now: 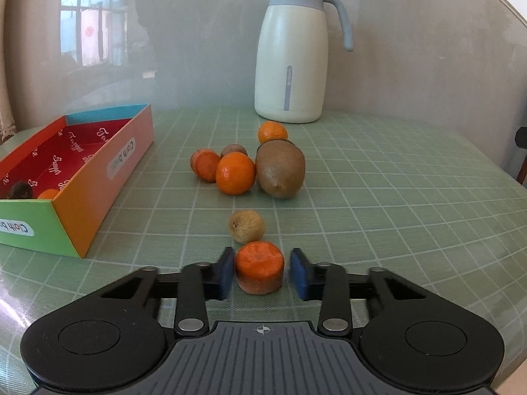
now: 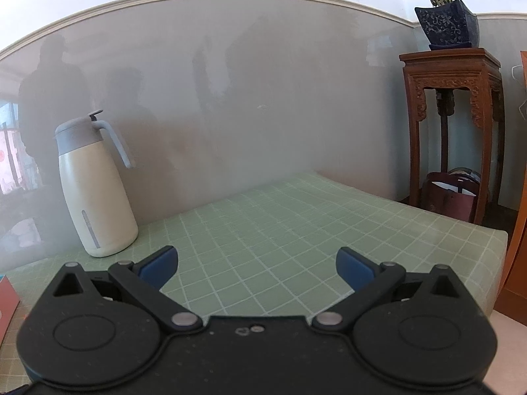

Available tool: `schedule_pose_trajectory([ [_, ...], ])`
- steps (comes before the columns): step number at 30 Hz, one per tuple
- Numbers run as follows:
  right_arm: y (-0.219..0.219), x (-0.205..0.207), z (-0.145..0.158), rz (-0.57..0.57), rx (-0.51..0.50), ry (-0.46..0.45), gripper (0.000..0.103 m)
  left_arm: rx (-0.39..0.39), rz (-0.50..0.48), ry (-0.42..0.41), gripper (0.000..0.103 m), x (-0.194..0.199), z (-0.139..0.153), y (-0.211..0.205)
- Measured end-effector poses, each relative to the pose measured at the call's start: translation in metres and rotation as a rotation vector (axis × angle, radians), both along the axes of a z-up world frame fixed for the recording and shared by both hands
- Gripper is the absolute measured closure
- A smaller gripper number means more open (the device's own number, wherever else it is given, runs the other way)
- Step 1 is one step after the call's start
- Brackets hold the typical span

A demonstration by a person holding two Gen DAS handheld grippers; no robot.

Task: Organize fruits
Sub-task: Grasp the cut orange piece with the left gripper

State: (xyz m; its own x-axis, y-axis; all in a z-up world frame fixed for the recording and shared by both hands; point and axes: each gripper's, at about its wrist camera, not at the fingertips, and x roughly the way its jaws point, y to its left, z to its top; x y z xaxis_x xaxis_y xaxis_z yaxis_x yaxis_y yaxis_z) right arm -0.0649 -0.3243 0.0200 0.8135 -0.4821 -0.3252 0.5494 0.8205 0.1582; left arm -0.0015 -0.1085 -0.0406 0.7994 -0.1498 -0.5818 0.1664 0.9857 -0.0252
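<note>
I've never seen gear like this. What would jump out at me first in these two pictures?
Probably the orange carrot chunk sitting between the blue fingers of the left gripper, with more fruit clustered beyond it on the green checked table. Next, the colourful box at the left and the tall cream jug by the wall. The right gripper gapes wide, holding nothing.
</note>
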Motion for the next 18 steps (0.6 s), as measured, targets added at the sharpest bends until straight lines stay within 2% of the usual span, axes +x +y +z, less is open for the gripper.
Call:
schedule_pose_trajectory([
  [11,-0.001,0.0,0.0,0.003,0.009,-0.002,0.0,0.005,0.001,-0.007,0.072,-0.002,0.0,0.004],
  [18,0.004,0.003,0.001,0.017,0.011,-0.005,0.0,-0.005,0.036,-0.037,0.072,-0.001,0.016,0.023],
])
